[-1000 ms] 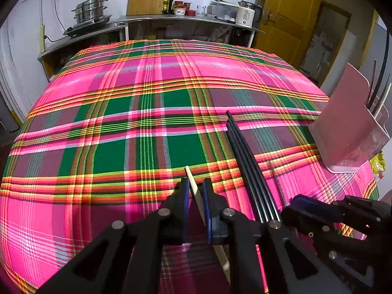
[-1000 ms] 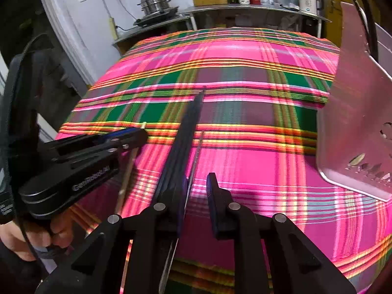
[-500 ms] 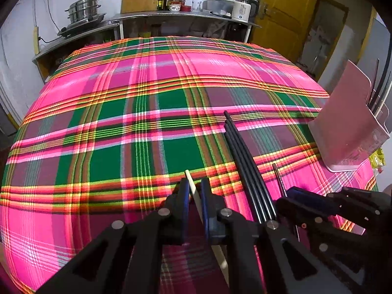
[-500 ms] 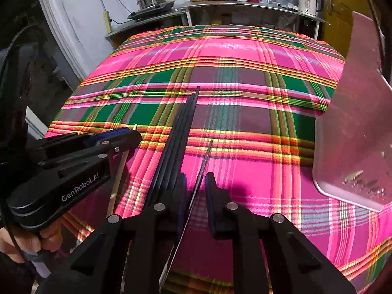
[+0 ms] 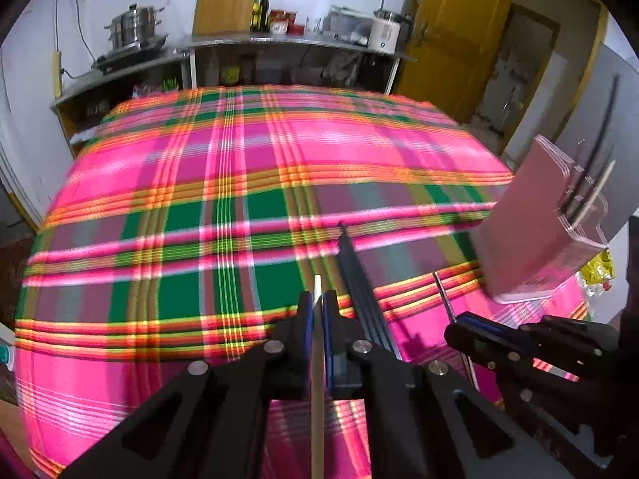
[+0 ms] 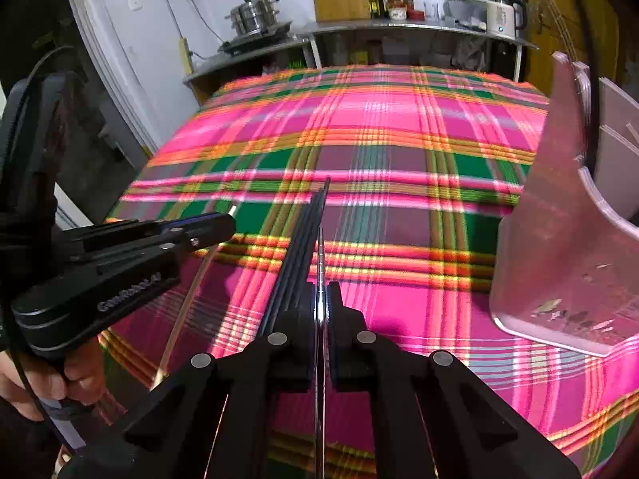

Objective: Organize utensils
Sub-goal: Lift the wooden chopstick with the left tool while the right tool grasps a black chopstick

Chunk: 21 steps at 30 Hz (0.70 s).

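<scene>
My left gripper (image 5: 317, 307) is shut on a pale wooden chopstick (image 5: 317, 391), held just above the plaid cloth. My right gripper (image 6: 320, 299) is shut on a thin metal chopstick (image 6: 320, 255); it also shows in the left wrist view (image 5: 443, 293). A bundle of black chopsticks (image 5: 359, 283) lies on the cloth between the two grippers, also seen in the right wrist view (image 6: 301, 247). A pink utensil holder (image 5: 535, 223) stands at the right with a few chopsticks upright in it; it also shows in the right wrist view (image 6: 559, 239).
The table is covered by a pink and green plaid cloth (image 5: 239, 199). A counter with pots, bottles and a kettle (image 5: 383, 36) runs along the far wall. A yellow door (image 5: 451, 32) is at the back right. My left gripper's body (image 6: 120, 263) is at the right wrist view's left.
Both grippers have closed on their chopsticks and lifted them off the cloth. The black bundle has not moved.
</scene>
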Each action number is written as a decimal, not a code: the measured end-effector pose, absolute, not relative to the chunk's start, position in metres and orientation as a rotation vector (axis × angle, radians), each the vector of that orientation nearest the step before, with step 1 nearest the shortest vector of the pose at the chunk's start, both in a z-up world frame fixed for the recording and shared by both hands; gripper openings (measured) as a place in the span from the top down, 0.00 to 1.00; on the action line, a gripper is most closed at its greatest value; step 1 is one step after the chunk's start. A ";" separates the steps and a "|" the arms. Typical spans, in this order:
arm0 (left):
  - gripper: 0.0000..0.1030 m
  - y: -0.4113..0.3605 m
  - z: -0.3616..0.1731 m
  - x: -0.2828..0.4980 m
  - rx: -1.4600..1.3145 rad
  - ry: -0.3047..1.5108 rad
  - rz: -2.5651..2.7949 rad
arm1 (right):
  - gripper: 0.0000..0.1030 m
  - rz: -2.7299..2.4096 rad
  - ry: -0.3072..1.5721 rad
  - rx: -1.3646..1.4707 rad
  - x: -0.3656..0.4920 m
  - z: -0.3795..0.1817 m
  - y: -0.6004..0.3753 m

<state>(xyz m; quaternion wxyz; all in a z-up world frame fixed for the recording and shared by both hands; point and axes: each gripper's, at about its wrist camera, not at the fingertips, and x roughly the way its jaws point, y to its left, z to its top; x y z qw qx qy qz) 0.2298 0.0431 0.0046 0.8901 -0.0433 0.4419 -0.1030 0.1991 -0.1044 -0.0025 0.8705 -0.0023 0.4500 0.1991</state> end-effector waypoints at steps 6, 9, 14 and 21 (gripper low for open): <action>0.95 0.045 0.049 0.209 -0.091 0.834 -0.232 | 0.95 0.422 0.875 0.020 0.185 0.025 -0.119; 0.95 0.045 0.070 0.198 -0.083 0.795 -0.239 | 0.95 0.420 0.841 0.036 0.178 0.040 -0.128; 0.95 0.040 0.099 0.177 -0.068 0.742 -0.257 | 0.95 0.417 0.788 0.049 0.160 0.060 -0.140; 0.95 0.028 0.122 0.155 -0.053 0.698 -0.279 | 0.95 0.411 0.737 0.065 0.142 0.079 -0.154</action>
